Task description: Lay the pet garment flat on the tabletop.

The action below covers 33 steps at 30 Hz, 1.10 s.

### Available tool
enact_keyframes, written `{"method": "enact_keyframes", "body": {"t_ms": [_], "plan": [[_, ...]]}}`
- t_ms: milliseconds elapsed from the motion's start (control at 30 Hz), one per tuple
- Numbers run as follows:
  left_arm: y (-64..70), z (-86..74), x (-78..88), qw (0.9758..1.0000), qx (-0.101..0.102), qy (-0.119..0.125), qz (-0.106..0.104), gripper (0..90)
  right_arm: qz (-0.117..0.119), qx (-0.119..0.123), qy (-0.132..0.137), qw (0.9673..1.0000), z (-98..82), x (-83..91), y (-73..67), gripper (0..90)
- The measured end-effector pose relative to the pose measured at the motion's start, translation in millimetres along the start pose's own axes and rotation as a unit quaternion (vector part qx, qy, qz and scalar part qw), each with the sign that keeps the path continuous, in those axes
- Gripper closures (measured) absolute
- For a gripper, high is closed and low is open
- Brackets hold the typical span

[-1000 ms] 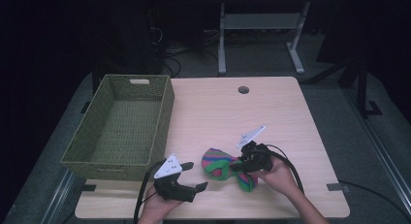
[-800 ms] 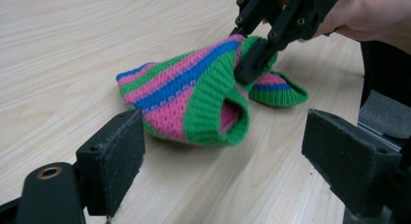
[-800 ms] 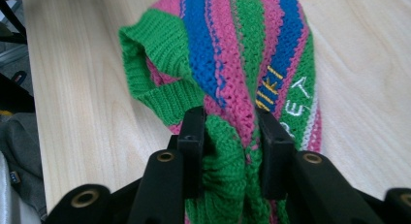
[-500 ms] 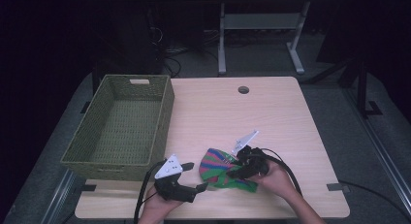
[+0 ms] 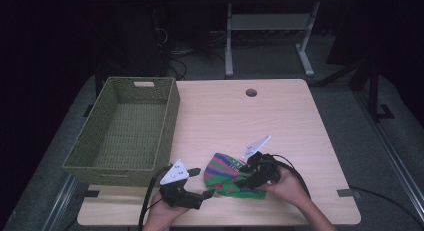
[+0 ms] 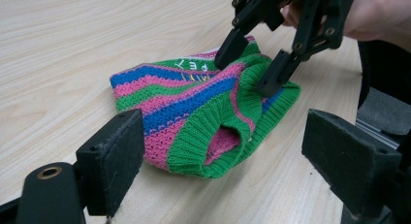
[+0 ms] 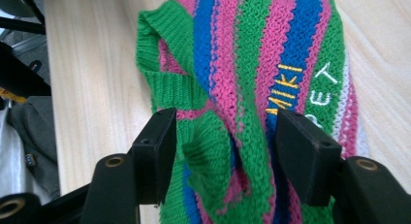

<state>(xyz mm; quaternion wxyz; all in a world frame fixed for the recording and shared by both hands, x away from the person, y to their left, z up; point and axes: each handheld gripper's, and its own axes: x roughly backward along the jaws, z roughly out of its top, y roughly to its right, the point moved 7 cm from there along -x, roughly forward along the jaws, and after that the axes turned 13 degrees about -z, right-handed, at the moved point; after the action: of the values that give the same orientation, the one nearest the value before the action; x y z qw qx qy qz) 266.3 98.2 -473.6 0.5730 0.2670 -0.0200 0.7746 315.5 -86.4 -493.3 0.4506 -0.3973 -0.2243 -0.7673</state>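
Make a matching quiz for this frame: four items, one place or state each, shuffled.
Items:
1. striped knitted pet sweater
2. olive woven basket
3. left gripper
4. right gripper

Places or states:
A. jaws open, low beside the sweater's near-left edge
B. lying on the wooden table near its front edge
C. jaws spread over the sweater's folds, just opened
D. on the table's left side, nothing inside

Pairs: 1-B, 2-D, 3-A, 4-C

pale wood-grain surface (image 5: 250, 121) under bright light, round cable hole (image 5: 251, 92) toward 12 o'clock. grey carpet floor (image 5: 345, 116) all around. beyond, at 12 o'clock, dim and dark: white metal frame legs (image 5: 229, 46) of another desk, tangled cables (image 5: 175, 51) at 11 o'clock, dark stand base (image 5: 375, 96) at 2 o'clock.
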Motion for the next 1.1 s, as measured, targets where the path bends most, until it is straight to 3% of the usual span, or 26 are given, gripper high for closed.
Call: {"method": "enact_keyframes", "body": {"t_ms": [167,300,400,467,633,700,1100], "plan": [[-0.5,0.3,0.7,1.0,0.002,0.003,0.001,15.2,-0.001,-0.011,0.008,0.9999,2.0,13.7,-1.1,40.8],[-0.5,0.2,0.3,1.0,0.003,0.003,0.002,15.2,-0.015,0.005,0.018,0.9997,5.3,21.9,1.0,42.3],[-0.2,0.2,-0.7,1.0,0.0,0.001,0.002,15.2,-0.013,0.013,0.032,0.9993,10.7,32.0,-2.6,48.7],[0.1,-0.1,-1.9,1.0,-0.002,-0.002,0.001,15.2,-0.008,0.025,0.033,0.9991,16.2,38.0,-11.0,59.5],[0.1,-0.2,-1.5,1.0,-0.002,-0.002,0.001,15.1,-0.005,0.052,0.024,0.9983,19.0,31.9,-14.6,68.3],[-0.6,-0.4,-0.6,1.0,-0.002,-0.002,0.004,15.2,-0.014,0.06,0.009,0.9981,17.5,24.4,-15.2,72.4],[-0.5,-0.6,0.4,1.0,0.002,-0.001,0.003,15.2,-0.013,0.054,-0.016,0.9983,8.1,6.6,-11.8,73.5]]}}
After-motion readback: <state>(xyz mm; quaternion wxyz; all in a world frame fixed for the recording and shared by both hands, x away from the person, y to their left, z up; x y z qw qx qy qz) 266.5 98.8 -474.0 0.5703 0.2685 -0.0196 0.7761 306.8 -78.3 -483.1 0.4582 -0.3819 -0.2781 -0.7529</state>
